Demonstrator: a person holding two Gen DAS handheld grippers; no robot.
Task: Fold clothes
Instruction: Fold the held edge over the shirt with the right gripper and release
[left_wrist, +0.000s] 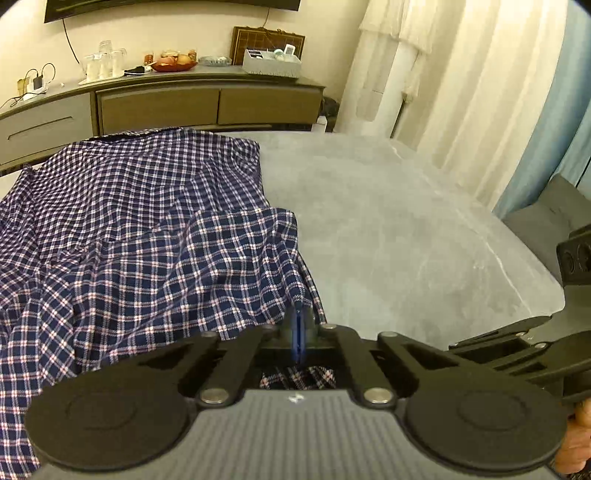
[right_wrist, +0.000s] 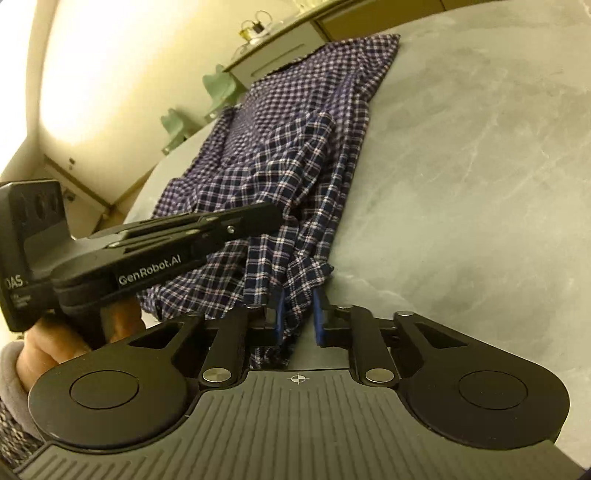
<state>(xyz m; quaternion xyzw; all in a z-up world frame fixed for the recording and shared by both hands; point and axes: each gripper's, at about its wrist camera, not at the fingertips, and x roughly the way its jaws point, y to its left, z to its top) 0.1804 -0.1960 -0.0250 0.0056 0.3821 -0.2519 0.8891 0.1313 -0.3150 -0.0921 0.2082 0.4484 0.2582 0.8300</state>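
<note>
We are observing the left gripper (left_wrist: 298, 328) at the near edge of the table (left_wrist: 424, 221), its blue pads (left_wrist: 297, 332) pressed together with the plaid shirt's (left_wrist: 129, 221) fabric pinched between them; a strip of the same cloth is showing below the fingers, inside the gripper frame. In the right wrist view, the left gripper (right_wrist: 273, 216) is reaching in from the left over the shirt (right_wrist: 295, 147), with a hand (right_wrist: 44, 343) and a grey sleeve (right_wrist: 14, 376) showing behind it.

We are noting the right gripper (right_wrist: 299, 321) also at the near edge, its blue pads (right_wrist: 318, 325) standing slightly apart with a fold of the shirt lying between them. The fabric is resting against the left pad, while a gap is showing at the right pad, so we are recording no firm clamp here. In the left wrist view, part of the right gripper (left_wrist: 517, 350) is showing at the right edge of the frame.

The shirt is lying spread over the left part of the grey table, running from the near edge toward the far edge, with one piece doubled back on top. The right part of the table is lying bare.

Beyond the far edge, we are seeing a sideboard (left_wrist: 184, 107) carrying glasses (left_wrist: 103, 62), a fruit bowl (left_wrist: 173, 64) and a grey box (left_wrist: 271, 62). Pale curtains (left_wrist: 461, 92) are hanging to the right.
</note>
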